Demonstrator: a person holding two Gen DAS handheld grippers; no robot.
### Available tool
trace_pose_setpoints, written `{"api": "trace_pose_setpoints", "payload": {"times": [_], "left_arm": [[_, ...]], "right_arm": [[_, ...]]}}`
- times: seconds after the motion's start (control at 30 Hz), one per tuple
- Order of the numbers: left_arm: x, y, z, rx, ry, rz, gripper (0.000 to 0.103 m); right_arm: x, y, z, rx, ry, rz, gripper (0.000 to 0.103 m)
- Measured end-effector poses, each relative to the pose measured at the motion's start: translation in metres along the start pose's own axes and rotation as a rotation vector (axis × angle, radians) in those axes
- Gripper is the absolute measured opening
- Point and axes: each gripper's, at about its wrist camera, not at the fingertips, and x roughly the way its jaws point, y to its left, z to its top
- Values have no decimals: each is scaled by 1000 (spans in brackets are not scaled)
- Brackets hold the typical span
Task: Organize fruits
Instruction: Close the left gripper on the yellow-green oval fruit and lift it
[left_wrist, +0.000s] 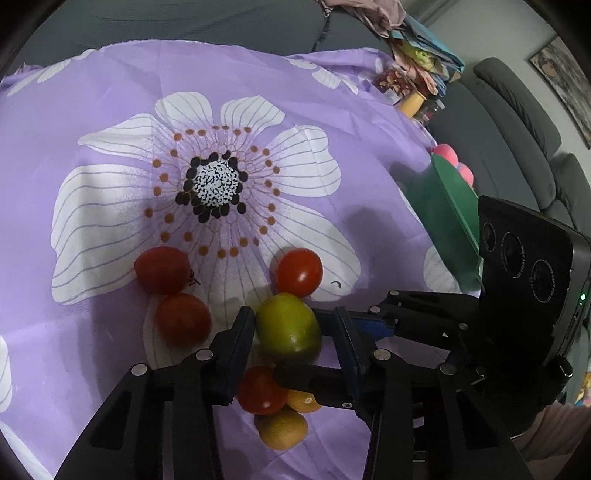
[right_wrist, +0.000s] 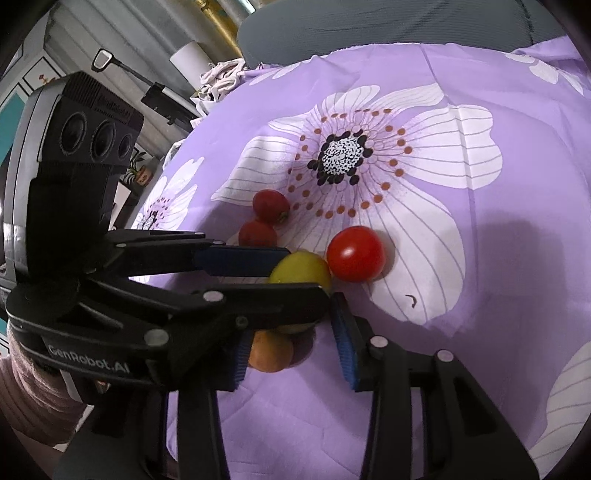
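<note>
The left tool is closed on the green lime, its blue pads touching both flanks. The right tool brackets an orange fruit just beneath the lime, its left pad touching, the other standing off. Its finger crosses under the left tool's, so lifting either one could knock the fruit loose; the red tomato just beyond the lime may then roll off across the purple cloth

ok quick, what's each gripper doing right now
left gripper: shut on the green fruit
right gripper: open, with the orange fruit between its jaws, clear of one pad
</note>
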Motion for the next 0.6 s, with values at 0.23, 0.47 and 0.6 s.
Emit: {"api": "trace_pose_setpoints", "payload": {"times": [0.23,0.47,0.6], "left_arm": [[0,2,-2,-5,-1,6,36],[-7,-14,-2,22,-15,16,36],[-10,-31,-4,57,-23,24,36]], "right_arm": [[3,2,3,-23,2,-19,37],[-10,3,-2,-30,-30,-23,37],[-24,4,-9,-33,-56,-32,37]]}}
